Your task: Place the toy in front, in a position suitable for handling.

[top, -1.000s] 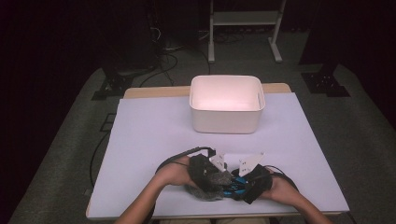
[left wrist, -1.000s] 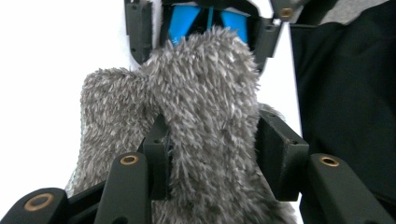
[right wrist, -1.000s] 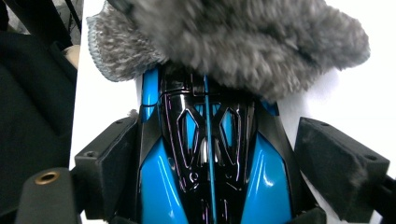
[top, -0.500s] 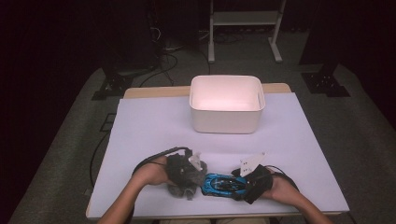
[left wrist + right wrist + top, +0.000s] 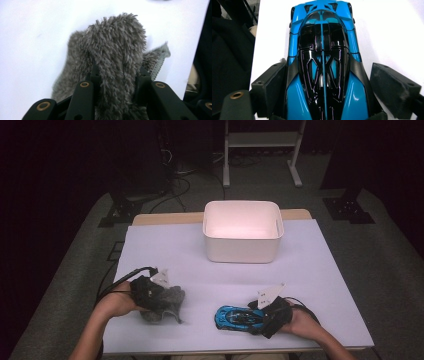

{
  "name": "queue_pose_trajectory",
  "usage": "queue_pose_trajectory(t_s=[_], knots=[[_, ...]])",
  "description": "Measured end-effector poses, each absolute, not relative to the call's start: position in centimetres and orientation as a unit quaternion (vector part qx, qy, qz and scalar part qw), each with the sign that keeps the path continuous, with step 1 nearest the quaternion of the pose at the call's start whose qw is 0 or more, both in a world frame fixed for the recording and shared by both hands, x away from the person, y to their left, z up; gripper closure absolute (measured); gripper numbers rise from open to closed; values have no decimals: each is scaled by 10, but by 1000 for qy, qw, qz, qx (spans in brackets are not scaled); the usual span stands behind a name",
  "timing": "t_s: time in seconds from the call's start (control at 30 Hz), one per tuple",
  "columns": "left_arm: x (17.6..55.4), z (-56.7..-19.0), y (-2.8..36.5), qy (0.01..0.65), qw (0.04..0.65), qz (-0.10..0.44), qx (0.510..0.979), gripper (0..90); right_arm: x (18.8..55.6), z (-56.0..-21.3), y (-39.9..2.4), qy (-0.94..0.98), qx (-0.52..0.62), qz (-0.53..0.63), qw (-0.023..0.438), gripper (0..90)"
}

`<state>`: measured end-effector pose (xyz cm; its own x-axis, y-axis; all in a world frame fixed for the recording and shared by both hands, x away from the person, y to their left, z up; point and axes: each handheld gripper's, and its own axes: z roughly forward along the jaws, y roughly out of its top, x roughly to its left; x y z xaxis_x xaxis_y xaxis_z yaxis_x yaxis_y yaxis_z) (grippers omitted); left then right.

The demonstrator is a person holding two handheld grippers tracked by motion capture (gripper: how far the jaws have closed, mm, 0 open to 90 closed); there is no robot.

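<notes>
The left hand-held gripper (image 5: 162, 296) is pinching a grey fluffy cloth (image 5: 167, 302) at the near left of the surface (image 5: 165, 250); its jaws have just been closing on it. The right hand-held gripper (image 5: 267, 314) is sitting around the back of a blue toy car (image 5: 237, 317) at the near right. The left jaw is touching the car, but the right one is standing a little off, so the grip looks loose. This looks like wiping the car. Next, the cloth needs bringing right, onto the car. The right gripper view is showing the car's shiny black top. The high view is showing a white bin (image 5: 243, 251) farther off.
</notes>
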<state>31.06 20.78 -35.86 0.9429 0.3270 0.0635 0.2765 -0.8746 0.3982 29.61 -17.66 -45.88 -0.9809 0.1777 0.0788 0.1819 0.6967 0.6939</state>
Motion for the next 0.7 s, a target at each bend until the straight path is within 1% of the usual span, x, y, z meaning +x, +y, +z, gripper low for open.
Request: queue_pose_trajectory(t_s=[0.13,0.2,0.27,0.43,0.7], knots=[[310,-366,224,178,227,69,955,655,296,-459,-177,-921,-98,-378,3,139],[310,-377,230,190,259,63,945,639,296,-459,-177,-920,-99,-379,3,139],[311,-391,232,196,296,56,933,611,296,-459,-177,-920,-99,-380,4,139],[310,-409,231,202,337,46,918,551,296,-459,-178,-919,-100,-381,4,139],[306,-409,235,206,384,52,899,443,295,-460,-178,-915,-111,-387,4,140]])
